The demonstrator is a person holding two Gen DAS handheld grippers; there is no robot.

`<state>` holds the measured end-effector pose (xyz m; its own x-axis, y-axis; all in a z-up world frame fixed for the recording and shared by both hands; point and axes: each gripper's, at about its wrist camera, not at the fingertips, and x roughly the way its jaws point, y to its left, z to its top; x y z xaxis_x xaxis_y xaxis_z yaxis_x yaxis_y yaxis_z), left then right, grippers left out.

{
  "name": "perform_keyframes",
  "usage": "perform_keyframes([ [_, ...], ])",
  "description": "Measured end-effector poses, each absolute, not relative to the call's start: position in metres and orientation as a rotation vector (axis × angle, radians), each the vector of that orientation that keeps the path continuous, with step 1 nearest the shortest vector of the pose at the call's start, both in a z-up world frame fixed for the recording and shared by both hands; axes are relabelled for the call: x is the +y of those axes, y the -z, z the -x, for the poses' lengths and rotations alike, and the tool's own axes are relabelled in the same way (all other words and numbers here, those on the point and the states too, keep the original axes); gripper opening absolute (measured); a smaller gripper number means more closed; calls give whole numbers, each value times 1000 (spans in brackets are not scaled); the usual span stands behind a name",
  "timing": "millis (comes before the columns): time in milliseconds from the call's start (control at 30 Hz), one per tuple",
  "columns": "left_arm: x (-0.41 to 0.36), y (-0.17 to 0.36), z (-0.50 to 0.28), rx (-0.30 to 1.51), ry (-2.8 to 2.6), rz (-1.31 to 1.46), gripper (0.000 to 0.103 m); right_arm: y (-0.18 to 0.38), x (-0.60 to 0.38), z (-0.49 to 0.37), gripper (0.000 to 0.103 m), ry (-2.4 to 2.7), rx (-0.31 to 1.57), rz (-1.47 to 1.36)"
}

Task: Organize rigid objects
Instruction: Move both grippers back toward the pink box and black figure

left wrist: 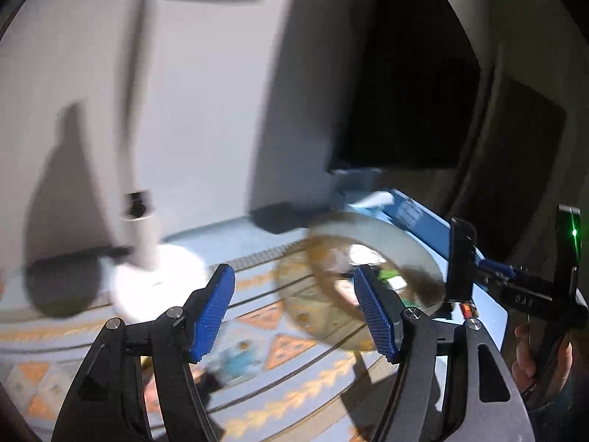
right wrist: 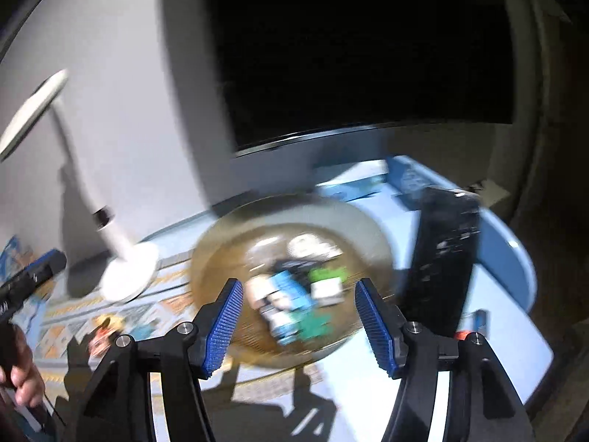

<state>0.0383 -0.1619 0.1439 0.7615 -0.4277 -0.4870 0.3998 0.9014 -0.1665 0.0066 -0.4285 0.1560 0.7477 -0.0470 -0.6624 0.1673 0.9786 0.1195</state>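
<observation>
Both views are pretty smeared, so take the small stuff loosely. Landmark is the one round basket (right wrist: 294, 217), a woven-looking bowl sitting on the blue tabletop (right wrist: 508, 294). Inside it is a pile of small rigid items (right wrist: 294, 294), white, blue and green bits; too blurry to count, several at least.

The right tool (right wrist: 297, 316) hangs over the near rim of the basket with its blue pads spread apart and nothing between them. The left tool (left wrist: 294, 316) is the same deal, pads apart and empty, off to the basket's left over a patterned mat (left wrist: 265, 313).

Edges: to the right of the basket the tabletop's rounded edge drops off into dark. One dark slab (right wrist: 441, 254) leans just right of the basket, so it's tight on that side. Behind the basket is one dark monitor (right wrist: 360, 55) and the wall. Left of the basket stands one white lamp (right wrist: 127, 276) on a round base, with open mat between the two. In front of the basket is bare tabletop.
</observation>
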Motion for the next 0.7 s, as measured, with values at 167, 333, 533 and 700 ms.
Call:
perform_keyframes([
  [167, -79, -140, -8, 540, 289, 110, 66, -150, -362, 0, 66, -12, 719, -76],
  [333, -25, -107, 10, 589, 128, 138, 66, -123, -298, -2, 76, -132, 749, -16],
  [533, 1, -45, 7, 686, 3, 121, 66, -65, -232, -9, 76, -245, 809, 68],
  [700, 18, -15, 1, 723, -5, 169, 66, -26, -215, -21, 76, -276, 851, 77],
])
